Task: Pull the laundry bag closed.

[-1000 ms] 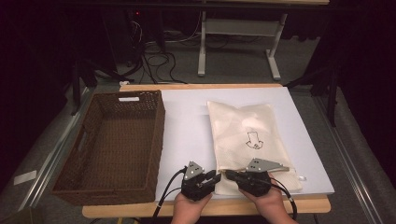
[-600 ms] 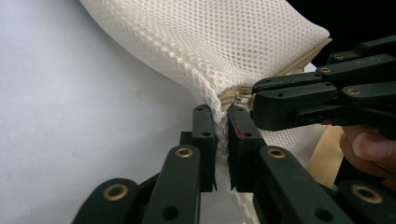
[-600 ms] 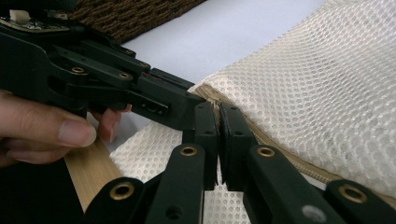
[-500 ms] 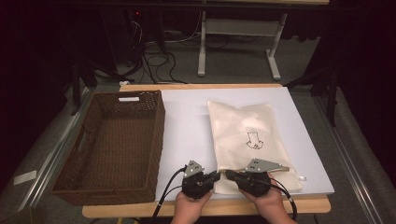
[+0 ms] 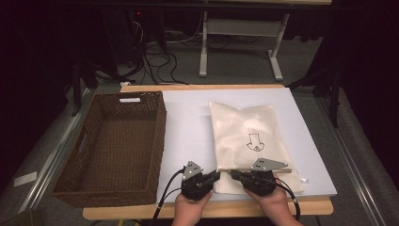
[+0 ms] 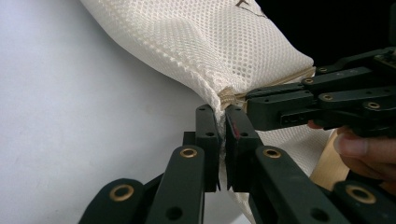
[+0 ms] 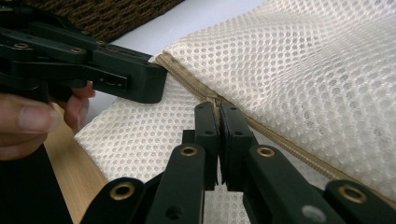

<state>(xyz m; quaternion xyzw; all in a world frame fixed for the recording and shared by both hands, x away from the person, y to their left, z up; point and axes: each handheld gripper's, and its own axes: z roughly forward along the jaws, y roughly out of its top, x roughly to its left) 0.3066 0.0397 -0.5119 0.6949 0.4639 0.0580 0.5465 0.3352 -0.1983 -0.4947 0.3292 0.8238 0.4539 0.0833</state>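
Both grippers are clamped on one cream mesh zip-up bag: the left gripper pinches its zipper-end corner, the right gripper the tan zipper just beside. One brown wicker basket sits beyond the left gripper. The bag's contents can't be made out.

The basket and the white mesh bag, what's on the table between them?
Nothing: in the high view only bare grey tabletop lies between the basket and the mesh bag.
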